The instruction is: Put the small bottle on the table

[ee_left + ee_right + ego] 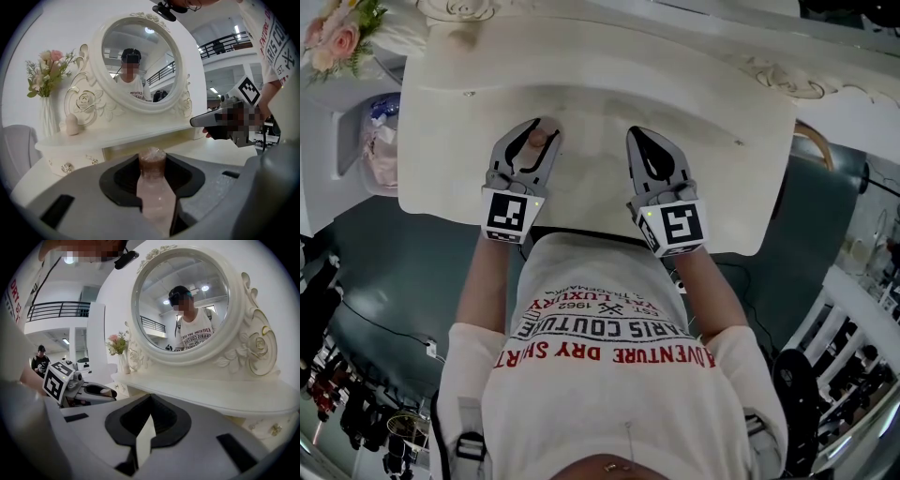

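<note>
The left gripper (pixel 152 163) is clamped on the small bottle (pixel 153 192). Both jaws press on its pale pink body, and its brown top stands clear above the jaw tips. In the left gripper view the lower part of the bottle is cut off by the jaws and the frame edge. The head view shows only its upper end, so whether the base touches the surface cannot be told. The right gripper (pixel 150 404) is empty, its jaws together at the tips with a thin sliver of light behind them. Both grippers are side by side, apart, over the cream table (pixel 609 84), which has carved trim. The floor (pixel 394 272) around it is dark. An oval mirror (pixel 140 61) rises behind a raised rear shelf (pixel 117 136). A white vase (pixel 48 123) of flowers (pixel 47 75) and a small pale ornament (pixel 71 124) stand at the shelf's left end.
</note>
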A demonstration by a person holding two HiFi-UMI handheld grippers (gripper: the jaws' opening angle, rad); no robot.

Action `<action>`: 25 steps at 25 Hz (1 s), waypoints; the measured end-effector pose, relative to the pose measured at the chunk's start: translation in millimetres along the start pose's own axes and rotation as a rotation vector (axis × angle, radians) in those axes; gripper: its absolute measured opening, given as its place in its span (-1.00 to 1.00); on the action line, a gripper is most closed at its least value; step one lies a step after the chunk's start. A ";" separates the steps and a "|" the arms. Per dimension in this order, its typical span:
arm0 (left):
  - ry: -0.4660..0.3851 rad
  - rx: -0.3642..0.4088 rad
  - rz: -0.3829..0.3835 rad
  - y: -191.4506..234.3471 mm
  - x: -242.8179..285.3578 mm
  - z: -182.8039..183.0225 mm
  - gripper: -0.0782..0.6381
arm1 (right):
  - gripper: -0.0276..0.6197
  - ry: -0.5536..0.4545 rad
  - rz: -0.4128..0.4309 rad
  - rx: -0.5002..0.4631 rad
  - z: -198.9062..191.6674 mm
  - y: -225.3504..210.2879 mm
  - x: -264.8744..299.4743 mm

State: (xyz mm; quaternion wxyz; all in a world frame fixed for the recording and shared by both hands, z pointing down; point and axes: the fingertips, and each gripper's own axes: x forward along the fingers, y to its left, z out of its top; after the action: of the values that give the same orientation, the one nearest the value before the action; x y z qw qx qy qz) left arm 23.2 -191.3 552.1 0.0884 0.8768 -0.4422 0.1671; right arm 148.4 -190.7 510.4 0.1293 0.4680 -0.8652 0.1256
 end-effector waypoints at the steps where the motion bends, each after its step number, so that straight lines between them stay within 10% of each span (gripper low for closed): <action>1: 0.011 -0.007 -0.003 0.0 0.6 -0.8 -0.40 | -0.92 -0.003 -0.002 -0.003 1.9 0.9 -1.2; 10: 0.054 -0.084 -0.005 8.0 -3.1 14.2 -0.12 | -0.91 -0.041 -0.015 -0.028 26.3 18.1 -7.9; 17: 0.035 0.013 -0.007 11.2 -24.6 43.1 -0.12 | -0.92 -0.065 -0.050 -0.052 47.7 34.0 -14.8; 25: -0.009 0.001 -0.039 23.1 -67.8 76.8 -0.50 | -0.92 -0.099 -0.071 -0.032 74.9 63.4 -24.6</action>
State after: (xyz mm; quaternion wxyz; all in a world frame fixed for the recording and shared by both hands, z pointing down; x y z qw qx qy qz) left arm -16.4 -177.7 455.8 0.0893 0.8860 -0.4254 0.1614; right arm 100.0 -163.3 425.9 0.0982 0.5019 -0.8553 0.0838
